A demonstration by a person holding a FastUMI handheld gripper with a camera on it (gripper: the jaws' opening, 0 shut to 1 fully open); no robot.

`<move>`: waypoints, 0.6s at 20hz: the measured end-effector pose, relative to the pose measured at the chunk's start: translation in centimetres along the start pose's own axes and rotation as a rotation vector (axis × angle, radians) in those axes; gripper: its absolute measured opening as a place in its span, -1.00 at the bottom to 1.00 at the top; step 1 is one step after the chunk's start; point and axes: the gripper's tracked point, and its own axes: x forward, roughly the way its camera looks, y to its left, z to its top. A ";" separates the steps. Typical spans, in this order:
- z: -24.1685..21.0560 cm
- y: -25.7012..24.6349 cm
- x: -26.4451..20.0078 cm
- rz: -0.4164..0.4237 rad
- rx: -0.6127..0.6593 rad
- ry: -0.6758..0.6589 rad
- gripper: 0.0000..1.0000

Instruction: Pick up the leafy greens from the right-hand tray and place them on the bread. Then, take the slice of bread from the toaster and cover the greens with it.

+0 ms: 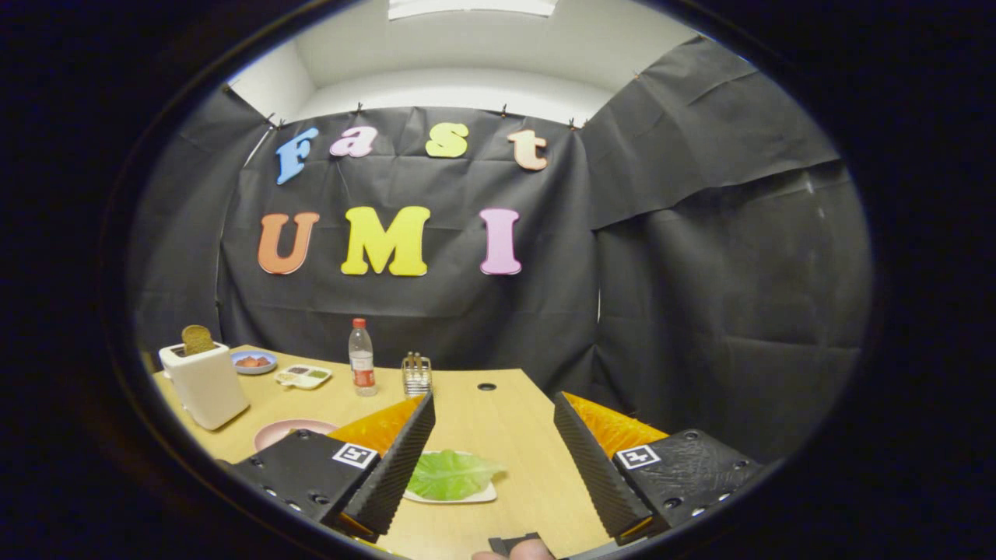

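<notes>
Greens lying on white tray, betw fingers, nearer left one | gripper hanging wide open, holding nothing | step: approaching for pick | next: lowering, closing on leaf

You see a matt wood-look table and a smooth, glossy plastic toaster. Gripper fingers spread wide, ribbed. Wrinkled cloth wall.

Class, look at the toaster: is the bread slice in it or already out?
In. The bread stands upright in the toaster, its top poking out. The open gripper has the greens between its fingers, untouched.
</notes>
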 end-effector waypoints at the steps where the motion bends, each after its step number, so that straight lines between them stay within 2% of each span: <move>1: -0.3 -0.1 0.3 -0.002 -0.001 0.010 0.91; 3: -1.5 0.0 1.3 0.004 0.002 0.041 0.90; 6: -4.4 0.9 3.3 0.065 0.045 0.144 0.90; 12: -10.8 -0.3 7.1 0.063 0.245 0.367 0.91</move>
